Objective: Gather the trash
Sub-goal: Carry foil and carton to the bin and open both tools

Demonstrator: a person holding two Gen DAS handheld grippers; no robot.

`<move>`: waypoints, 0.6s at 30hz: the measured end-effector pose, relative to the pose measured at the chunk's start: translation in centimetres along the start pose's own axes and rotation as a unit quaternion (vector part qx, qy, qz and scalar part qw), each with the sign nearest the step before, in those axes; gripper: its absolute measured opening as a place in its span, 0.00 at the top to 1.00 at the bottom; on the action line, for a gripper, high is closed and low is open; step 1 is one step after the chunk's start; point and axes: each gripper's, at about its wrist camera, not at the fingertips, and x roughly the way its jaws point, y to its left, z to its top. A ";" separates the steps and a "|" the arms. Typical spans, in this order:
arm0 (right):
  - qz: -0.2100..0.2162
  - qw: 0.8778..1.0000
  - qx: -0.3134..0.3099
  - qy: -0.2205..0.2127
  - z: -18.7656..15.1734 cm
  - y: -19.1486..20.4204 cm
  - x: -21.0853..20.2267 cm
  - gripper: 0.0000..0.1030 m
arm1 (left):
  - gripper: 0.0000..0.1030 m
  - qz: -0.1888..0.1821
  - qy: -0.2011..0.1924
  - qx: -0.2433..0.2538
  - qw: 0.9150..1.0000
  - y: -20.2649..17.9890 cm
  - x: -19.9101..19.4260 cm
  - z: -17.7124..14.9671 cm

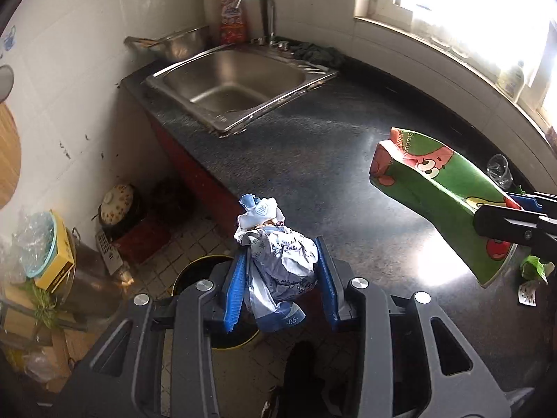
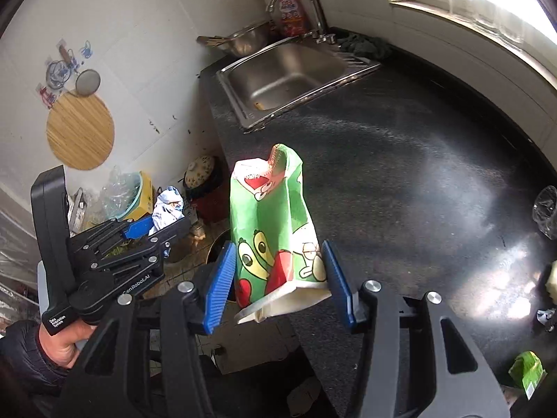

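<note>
My left gripper [image 1: 280,264] is shut on a crumpled blue-and-white wrapper [image 1: 282,261] and holds it past the counter's edge, above a round yellow-rimmed trash bin [image 1: 195,271] on the floor. My right gripper [image 2: 278,268] is shut on a green cartoon-printed carton [image 2: 275,230] and holds it over the counter edge. The carton also shows in the left wrist view [image 1: 435,195], at the right. The left gripper with the wrapper [image 2: 167,209] shows at the left of the right wrist view.
A dark speckled counter [image 1: 348,160] holds a steel sink [image 1: 236,83], a clear cup [image 1: 499,170], green scraps [image 2: 527,374] and a blister pack [image 1: 527,296]. The bin's rim shows again [image 2: 217,244]. Pots and boxes [image 1: 59,257] crowd the floor by the tiled wall.
</note>
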 end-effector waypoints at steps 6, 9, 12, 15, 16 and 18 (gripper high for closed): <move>0.044 0.995 -0.039 0.076 1.8 6.1 8.4 0.51 | 0.64 0.025 0.035 -0.071 0.997 7.5 3.2 -3.8; 0.051 0.991 -0.051 0.109 2.1 8.4 12.4 0.50 | 0.64 0.017 0.044 -0.102 0.994 10.5 5.2 -5.6; 0.052 0.987 -0.060 0.139 2.1 10.3 16.4 0.50 | 0.64 0.017 0.049 -0.114 0.992 12.6 7.5 -7.0; 0.050 0.983 -0.063 0.165 2.3 11.9 20.0 0.49 | 0.64 0.007 0.050 -0.128 0.990 14.4 9.6 -8.1; 0.051 0.982 -0.061 0.174 2.3 12.3 21.2 0.49 | 0.64 0.004 0.051 -0.132 0.990 14.9 10.3 -8.4; 0.043 0.980 -0.065 0.185 2.6 13.0 23.3 0.49 | 0.64 -0.004 0.052 -0.138 0.989 15.6 11.6 -8.7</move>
